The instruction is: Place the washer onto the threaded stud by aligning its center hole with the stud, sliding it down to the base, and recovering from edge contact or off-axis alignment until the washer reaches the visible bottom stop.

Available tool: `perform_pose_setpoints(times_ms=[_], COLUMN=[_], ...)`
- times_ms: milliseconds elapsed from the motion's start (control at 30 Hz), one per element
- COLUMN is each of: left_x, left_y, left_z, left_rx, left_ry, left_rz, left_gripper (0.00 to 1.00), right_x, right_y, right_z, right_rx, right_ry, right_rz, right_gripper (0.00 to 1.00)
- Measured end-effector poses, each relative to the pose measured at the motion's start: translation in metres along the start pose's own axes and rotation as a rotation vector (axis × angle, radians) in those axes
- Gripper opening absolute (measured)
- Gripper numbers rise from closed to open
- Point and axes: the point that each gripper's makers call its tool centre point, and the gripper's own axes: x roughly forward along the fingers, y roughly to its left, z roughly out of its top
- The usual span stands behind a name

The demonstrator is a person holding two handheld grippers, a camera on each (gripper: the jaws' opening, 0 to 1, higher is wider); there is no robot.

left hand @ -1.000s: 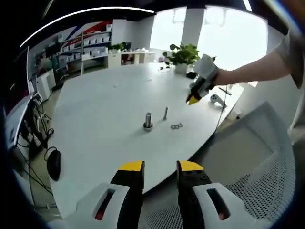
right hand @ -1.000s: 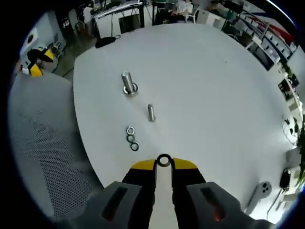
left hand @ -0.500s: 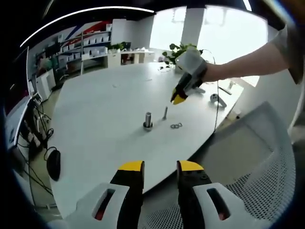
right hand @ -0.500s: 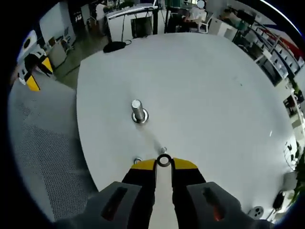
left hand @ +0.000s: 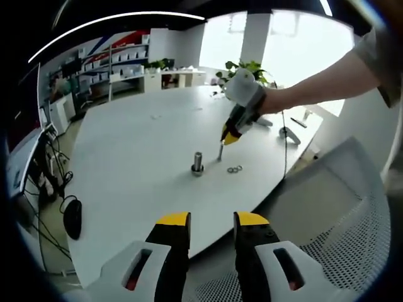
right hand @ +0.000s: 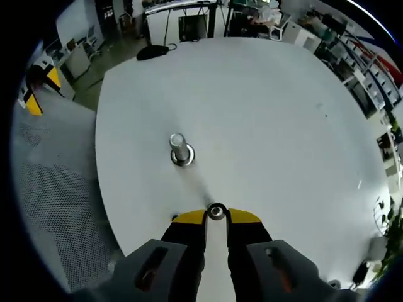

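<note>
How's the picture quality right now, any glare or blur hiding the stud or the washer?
Left gripper view: bright windows behind blow out the background, yet the stud on the table stays readable, small. Right gripper view: even light, the washer sharp at the right gripper tips, stud clear with a faint shadow; fisheye bends the table edge.

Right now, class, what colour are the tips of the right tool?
Yellow tips on the right tool, clearest in the right gripper view, closed on the washer.
</note>
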Motion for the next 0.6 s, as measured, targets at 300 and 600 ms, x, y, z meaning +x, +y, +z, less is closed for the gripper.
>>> perform_pose_setpoints(times_ms=[300, 600], left_x=[0.000, 0.000], left_y=[-0.002, -0.001], left_z=[0.001, 0.001], left_rx=[0.001, -0.001], left_ry=[-0.005, -0.007], left_rz=[-0.006, -0.007], left_gripper=[0.25, 0.25], right_x=[0.006, 0.022], right_y=[0.001, 0.004], right_z=[-0.003, -0.007], right_rx=[-0.007, -0.017], right_ry=[0.032, 0.061], right_rz=[0.006, 0.020], right_gripper=[0.13, 0.13])
